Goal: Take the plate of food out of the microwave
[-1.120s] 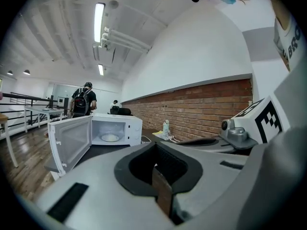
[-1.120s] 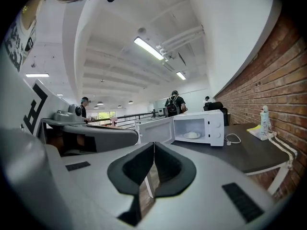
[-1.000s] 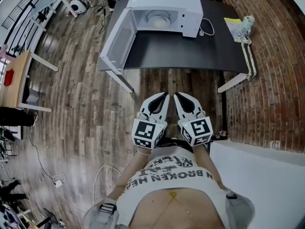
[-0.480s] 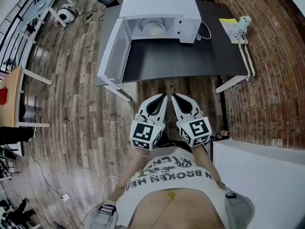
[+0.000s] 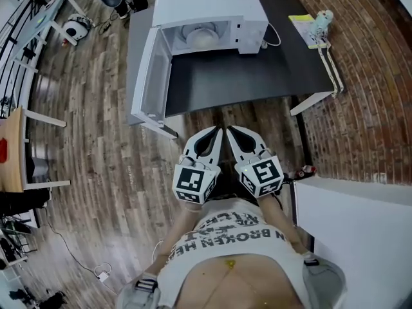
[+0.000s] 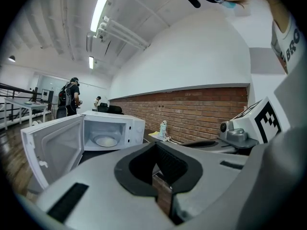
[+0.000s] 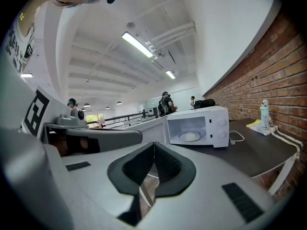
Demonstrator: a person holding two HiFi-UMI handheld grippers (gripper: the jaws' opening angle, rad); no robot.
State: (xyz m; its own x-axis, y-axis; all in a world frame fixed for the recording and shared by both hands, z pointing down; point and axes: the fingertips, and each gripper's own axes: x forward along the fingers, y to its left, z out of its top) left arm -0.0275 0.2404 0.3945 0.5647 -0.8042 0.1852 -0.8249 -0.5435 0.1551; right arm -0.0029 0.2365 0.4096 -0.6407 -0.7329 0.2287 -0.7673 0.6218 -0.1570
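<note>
The jaws of the left gripper (image 5: 215,132) are seen pressed together with nothing between them, and those of the right gripper (image 5: 232,132) are likewise closed and empty. Both grippers are held side by side, close in front of the person's shirt (image 5: 225,237). Their tips nearly touch and are pointed toward the far bench (image 5: 257,76), well apart from it, above a wooden floor (image 5: 96,147). On the left part of this dark bench a white microwave (image 5: 212,5) is set, its door (image 5: 151,76) swung wide open to the left. The plate of food (image 5: 198,37) is seen inside the microwave's cavity, with a pale rounded mound on it. A white cable (image 5: 275,40) is looped on the bench just beside the microwave's right side. At the far right corner of the bench a yellow sheet (image 5: 301,26) is laid, with a small pale bottle-like item (image 5: 324,18) next to it. A brick wall (image 5: 367,108) is seen to the right.
</note>
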